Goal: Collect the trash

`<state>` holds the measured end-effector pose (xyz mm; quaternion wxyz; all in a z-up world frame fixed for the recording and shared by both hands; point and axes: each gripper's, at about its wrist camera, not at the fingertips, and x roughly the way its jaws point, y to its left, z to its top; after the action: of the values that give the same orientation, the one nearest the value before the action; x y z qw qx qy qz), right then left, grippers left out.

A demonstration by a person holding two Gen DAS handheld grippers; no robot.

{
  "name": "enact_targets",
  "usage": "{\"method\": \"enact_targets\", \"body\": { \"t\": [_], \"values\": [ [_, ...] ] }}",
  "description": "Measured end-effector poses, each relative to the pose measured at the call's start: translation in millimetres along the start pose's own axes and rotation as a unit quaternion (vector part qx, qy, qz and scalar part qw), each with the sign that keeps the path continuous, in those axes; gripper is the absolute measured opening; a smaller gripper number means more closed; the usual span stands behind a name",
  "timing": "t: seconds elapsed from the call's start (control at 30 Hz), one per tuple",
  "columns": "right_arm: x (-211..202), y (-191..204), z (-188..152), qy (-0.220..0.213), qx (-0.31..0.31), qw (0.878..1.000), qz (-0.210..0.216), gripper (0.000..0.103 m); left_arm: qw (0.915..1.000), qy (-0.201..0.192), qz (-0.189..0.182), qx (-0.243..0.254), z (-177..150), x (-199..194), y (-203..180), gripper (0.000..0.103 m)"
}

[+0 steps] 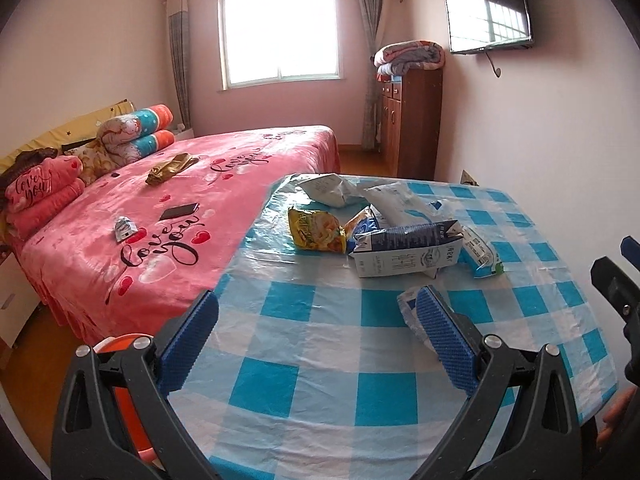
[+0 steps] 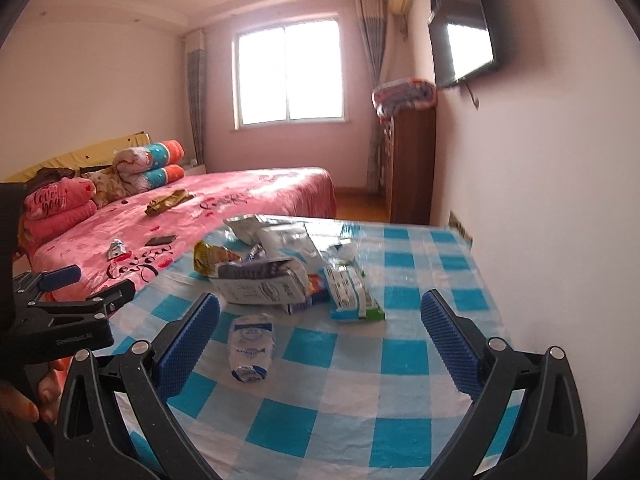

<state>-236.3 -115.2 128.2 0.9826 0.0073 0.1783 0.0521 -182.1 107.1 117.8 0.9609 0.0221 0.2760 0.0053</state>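
Both the left gripper [image 1: 316, 336] and right gripper [image 2: 320, 340] hover with fingers spread wide, empty, over the checked table [image 2: 360, 400]. A crumpled wrapper [image 2: 250, 342] lies nearest; farther off, the trash pile [image 2: 280, 276].

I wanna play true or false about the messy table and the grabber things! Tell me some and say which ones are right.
1. Both grabbers are open and holding nothing. True: the left gripper and the right gripper each have their jaws spread wide and empty.
2. The tablecloth is red with stripes. False: it has blue and white checks.
3. A yellow snack bag lies in the trash pile on the table. True.
4. The small white wrapper is pinched in the right gripper. False: it lies loose on the cloth, nearer the camera than the pile.
5. A dark phone lies on the table. False: it lies on the pink bed.
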Motion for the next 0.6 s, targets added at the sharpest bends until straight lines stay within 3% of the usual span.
{"method": "enact_targets", "body": {
  "t": [0.6],
  "values": [
    [-20,14,8,0.003,-0.003,1.000,-0.003,0.099,0.9996,-0.023,0.003,-0.012,2,-22,12,0.100]
  ]
}}
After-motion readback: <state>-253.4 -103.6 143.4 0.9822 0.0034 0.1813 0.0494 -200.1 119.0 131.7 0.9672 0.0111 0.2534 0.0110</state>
